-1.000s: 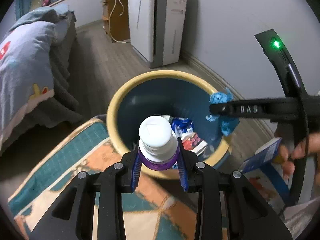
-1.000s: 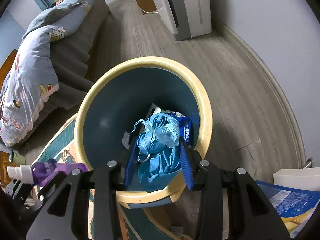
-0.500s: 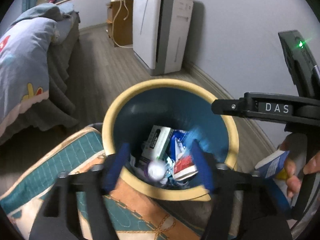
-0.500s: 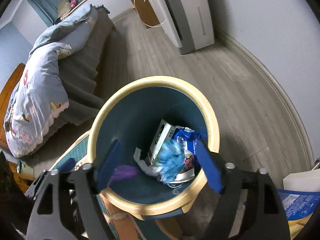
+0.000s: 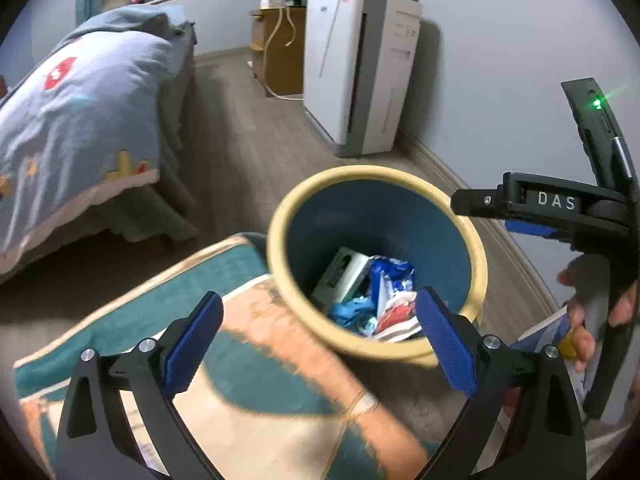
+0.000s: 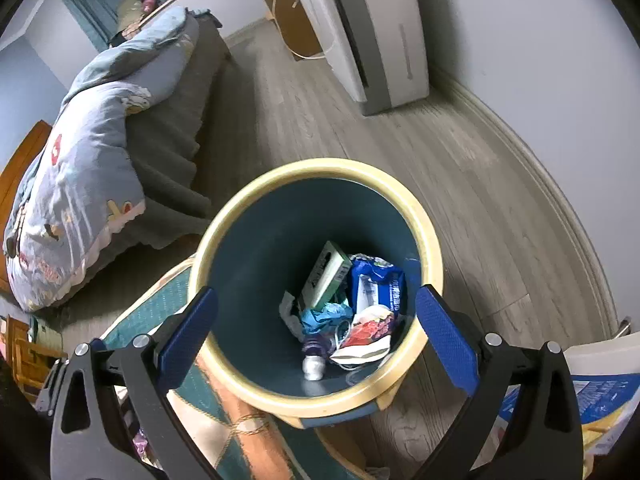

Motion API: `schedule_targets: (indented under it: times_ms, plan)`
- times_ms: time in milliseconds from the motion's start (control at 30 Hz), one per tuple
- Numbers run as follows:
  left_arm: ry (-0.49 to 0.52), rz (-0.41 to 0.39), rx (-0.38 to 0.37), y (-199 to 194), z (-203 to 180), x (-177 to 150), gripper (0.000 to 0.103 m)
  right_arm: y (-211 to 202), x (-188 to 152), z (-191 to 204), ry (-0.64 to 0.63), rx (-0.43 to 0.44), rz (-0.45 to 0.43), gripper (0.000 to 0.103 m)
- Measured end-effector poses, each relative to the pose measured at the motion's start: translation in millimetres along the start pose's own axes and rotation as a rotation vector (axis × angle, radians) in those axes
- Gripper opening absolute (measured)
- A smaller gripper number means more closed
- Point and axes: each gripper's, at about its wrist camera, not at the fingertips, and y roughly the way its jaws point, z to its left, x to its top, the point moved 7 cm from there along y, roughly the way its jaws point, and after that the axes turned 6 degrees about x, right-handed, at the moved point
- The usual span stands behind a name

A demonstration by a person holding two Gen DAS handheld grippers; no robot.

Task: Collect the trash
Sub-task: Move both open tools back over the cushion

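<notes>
Below the left hand-held gripper (image 5: pixel 318 338) and right hand-held gripper (image 6: pixel 316 334), both wide open and empty, trash sits in the bin (image 6: pixel 430 254). Bumping its rim could tip it.

Left hand-held gripper (image 5: pixel 320 336) and right hand-held gripper (image 6: pixel 316 336) both gape wide, blue pads apart, holding nothing, angled downward

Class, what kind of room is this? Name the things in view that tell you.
Most likely a bedroom: a bed with a patterned duvet, a rug on wood flooring, and a bin of rubbish.
</notes>
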Motion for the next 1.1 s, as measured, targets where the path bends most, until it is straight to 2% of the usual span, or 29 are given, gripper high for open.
schedule_targets:
  times_ms: [167, 267, 400, 600, 700, 833, 1100]
  plan:
    - [0.027, -0.007, 0.07, -40, 32, -9, 0.096, -10, -7, 29, -0.052, 0.012, -0.012, 0.097]
    - [0.018, -0.006, 0.14, -66, 62, -25, 0.096, -15, -14, 51, -0.098, 0.028, -0.014, 0.097]
    - [-0.083, 0.015, 0.196, -96, 105, -54, 0.096, -17, -27, 85, -0.166, 0.038, -0.009, 0.097]
    - [-0.208, 0.018, 0.24, -132, 155, -92, 0.097, -12, -53, 132, -0.263, 0.045, 0.027, 0.097]
    - [-0.228, 0.014, 0.29, -142, 178, -109, 0.097, -9, -71, 159, -0.314, 0.05, 0.049, 0.097]
    - [-0.273, 0.05, 0.337, -140, 208, -132, 0.097, -4, -95, 193, -0.385, 0.064, 0.078, 0.097]
    - [-0.259, 0.072, 0.415, -141, 245, -155, 0.097, 20, -148, 243, -0.563, 0.057, 0.157, 0.097]
